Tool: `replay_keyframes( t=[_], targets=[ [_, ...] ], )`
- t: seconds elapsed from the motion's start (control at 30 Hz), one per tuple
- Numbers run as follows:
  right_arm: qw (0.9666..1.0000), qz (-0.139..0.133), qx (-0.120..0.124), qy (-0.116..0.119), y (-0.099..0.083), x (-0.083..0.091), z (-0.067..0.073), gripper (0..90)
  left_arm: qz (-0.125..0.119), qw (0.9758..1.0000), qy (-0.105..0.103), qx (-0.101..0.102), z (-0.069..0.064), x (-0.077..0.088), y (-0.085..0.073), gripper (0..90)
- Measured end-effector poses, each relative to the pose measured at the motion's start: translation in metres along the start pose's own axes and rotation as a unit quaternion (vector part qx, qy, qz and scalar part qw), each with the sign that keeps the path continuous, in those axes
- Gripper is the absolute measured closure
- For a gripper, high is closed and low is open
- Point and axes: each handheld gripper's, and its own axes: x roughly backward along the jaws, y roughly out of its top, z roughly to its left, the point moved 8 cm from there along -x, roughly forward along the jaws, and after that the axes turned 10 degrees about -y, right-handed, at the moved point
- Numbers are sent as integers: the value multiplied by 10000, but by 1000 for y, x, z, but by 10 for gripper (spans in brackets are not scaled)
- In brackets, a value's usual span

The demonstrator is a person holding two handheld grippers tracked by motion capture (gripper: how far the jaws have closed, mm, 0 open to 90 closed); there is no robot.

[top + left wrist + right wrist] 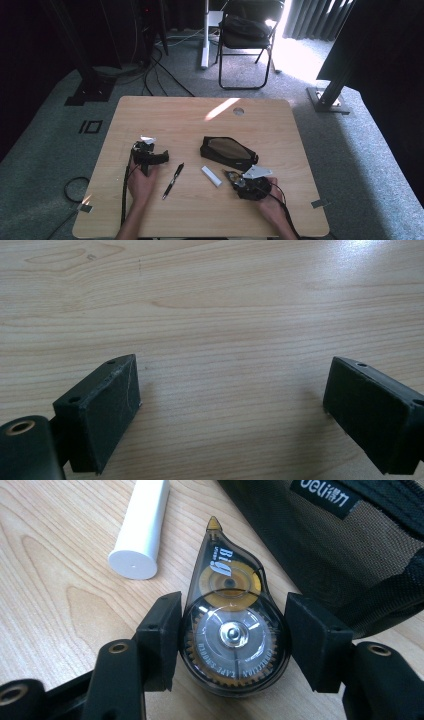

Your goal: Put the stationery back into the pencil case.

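Correction tape (231,630) sits gripped between right claw (232,640) pads beside seemingly empty mesh pouch (350,550); left claw (230,410) gapes

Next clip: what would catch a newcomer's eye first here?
The right gripper stands out, its jaws closed around a clear correction tape dispenser lying on the table at the near right. Just beyond it lie a white tube and a black mesh pencil case. At the near left, the left gripper rests open over bare wood, with a black pen between the two hands.
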Motion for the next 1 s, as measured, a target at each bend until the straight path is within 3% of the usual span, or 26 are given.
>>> replay_keyframes(
  t=[1.0],
  targets=[
    [9990,-416,135,59,18,18,9,418,0,10000,0,0,0,0,0,83]
  ],
)
